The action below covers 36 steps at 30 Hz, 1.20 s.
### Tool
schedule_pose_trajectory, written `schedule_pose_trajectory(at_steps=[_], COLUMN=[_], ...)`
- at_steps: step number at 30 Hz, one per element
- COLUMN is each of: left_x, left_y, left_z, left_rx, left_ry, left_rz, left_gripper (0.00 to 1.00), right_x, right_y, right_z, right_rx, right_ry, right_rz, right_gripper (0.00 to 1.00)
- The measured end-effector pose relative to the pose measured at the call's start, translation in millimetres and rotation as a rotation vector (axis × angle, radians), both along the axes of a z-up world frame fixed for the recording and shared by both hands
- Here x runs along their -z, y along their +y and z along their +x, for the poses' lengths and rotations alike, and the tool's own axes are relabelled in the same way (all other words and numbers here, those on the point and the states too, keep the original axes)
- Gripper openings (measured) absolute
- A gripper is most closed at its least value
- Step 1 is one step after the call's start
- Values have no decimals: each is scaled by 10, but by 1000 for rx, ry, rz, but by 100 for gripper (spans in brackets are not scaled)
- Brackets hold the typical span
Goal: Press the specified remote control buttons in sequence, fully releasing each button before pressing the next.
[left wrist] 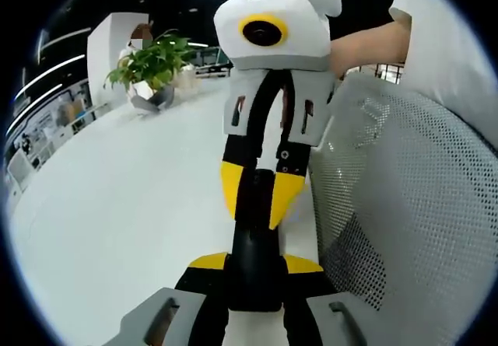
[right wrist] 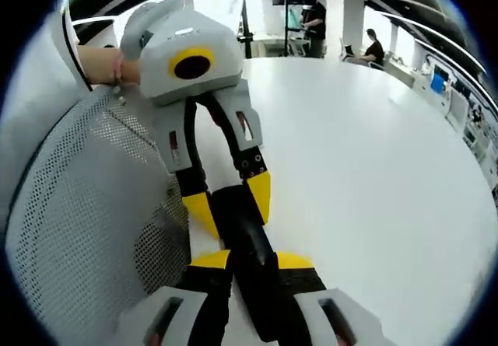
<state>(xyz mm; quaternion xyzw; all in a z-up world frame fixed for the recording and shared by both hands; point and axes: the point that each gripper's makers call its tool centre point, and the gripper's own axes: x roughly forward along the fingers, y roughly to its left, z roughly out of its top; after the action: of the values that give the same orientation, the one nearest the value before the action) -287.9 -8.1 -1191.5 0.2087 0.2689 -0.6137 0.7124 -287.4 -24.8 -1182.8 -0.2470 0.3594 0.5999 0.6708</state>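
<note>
1. Two claws grip one black remote (left wrist: 253, 260), end to end above the white desk (left wrist: 117, 206).
2. Left claw (left wrist: 255, 272) clamps the near end; right claw (left wrist: 261, 194) clamps the far end, so the remote's long axis runs claw to claw.

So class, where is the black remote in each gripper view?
Left gripper view: remote low centre, between the left gripper below and the right gripper above.
Right gripper view: remote low centre, between the right gripper below and the left gripper above.
Shared landmark: mesh chair back.
</note>
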Motion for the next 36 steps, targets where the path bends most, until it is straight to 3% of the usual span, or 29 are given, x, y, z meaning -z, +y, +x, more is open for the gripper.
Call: schedule_pose_trajectory(at_steps=[2, 3, 6, 7, 9, 11, 14, 16, 26, 28, 30, 33, 36], left_x=[2, 4, 6, 6, 1, -1, -3, -11, -47, -132, -301, -543, -751], left_y=[0, 0, 0, 0, -5, -8, -12, -18, 2, 6, 17, 93, 220], left_z=[2, 1, 2, 2, -3, -6, -8, -10, 16, 70, 194, 423, 487], left_rx=[1, -1, -7, -7, -8, -8, -6, -18, -94, -132, -204, -334, -390], left_ry=[0, 1, 8, 10, 13, 11, 9, 26, 79, 83, 81, 83, 30], left_rz=[-1, -3, -10, -12, -13, -9, -1, -1, -4, -38, -120, -248, -293], left_gripper=[24, 24, 24, 24, 24, 24, 25, 25, 32, 36, 37, 59, 65], right_x=[128, 90, 58, 70, 90, 100, 119, 122, 111, 113, 113, 112, 112], right_y=[-131, -64, -74, -84, -127, -97, -121, -106, -94, -89, -83, -74, -56], right_z=[-48, -54, -25, -22, 45, -9, -29, -42, -99, -92, -89, -81, -71], right_rx=[-12, -74, -23, -23, -40, -49, -104, -73, -21, -18, -11, -1, 2], right_ry=[22, -35, -6, -8, -69, -58, -131, -108, -118, -116, -114, -113, -115], right_rz=[-83, -26, -25, -28, -48, -46, -81, -68, -23, -20, -13, -2, 5], right_gripper=[34, 33, 31, 29, 24, 24, 23, 22, 22, 22, 22, 22, 22])
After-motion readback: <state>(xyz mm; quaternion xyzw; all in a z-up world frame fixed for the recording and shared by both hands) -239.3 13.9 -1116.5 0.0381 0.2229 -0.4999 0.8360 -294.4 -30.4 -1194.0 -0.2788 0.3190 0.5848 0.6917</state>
